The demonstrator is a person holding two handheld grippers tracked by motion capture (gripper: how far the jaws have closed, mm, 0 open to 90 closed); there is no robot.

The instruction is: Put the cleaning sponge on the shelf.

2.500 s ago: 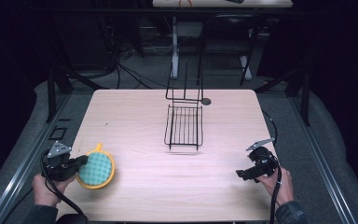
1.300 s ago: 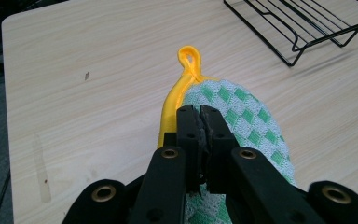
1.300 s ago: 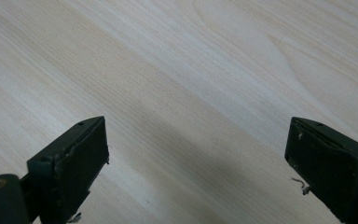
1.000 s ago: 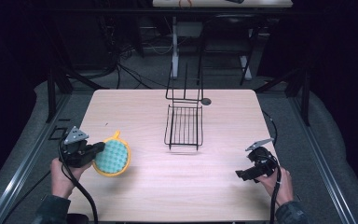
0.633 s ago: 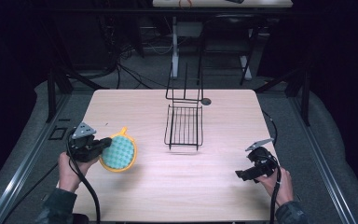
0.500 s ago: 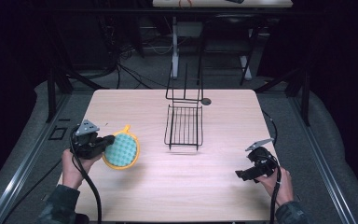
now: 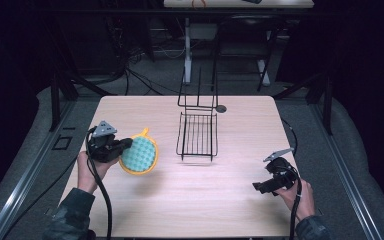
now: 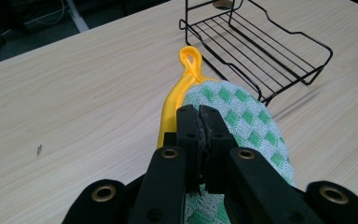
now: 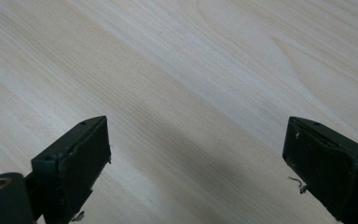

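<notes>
Left claw (image 8: 199, 122) carries a green-checked scrubber pad (image 8: 242, 121) toward the wire rack (image 7: 198, 134).
Clenched on the pad's edge, clear of the surface (image 7: 190, 200); right claw (image 9: 196, 173) rests released.

The worktop (image 7: 190, 200) is a rectangular board of pale, light-grained wood with rounded corners, its grain running across it in fine streaks. A black wire rack (image 7: 197, 135) stands directly on it, a little beyond the middle toward the far edge: a shallow basket of parallel wires with a taller upright wire frame rising at its far end. Just beside that upright frame, near the far edge, a small dark round disc (image 7: 221, 108) lies flat on the wood. The rack throws a faint shadow onto the board at its near end. A tiny dark speck (image 8: 39, 150) marks the wood surface in the left gripper view.
</notes>
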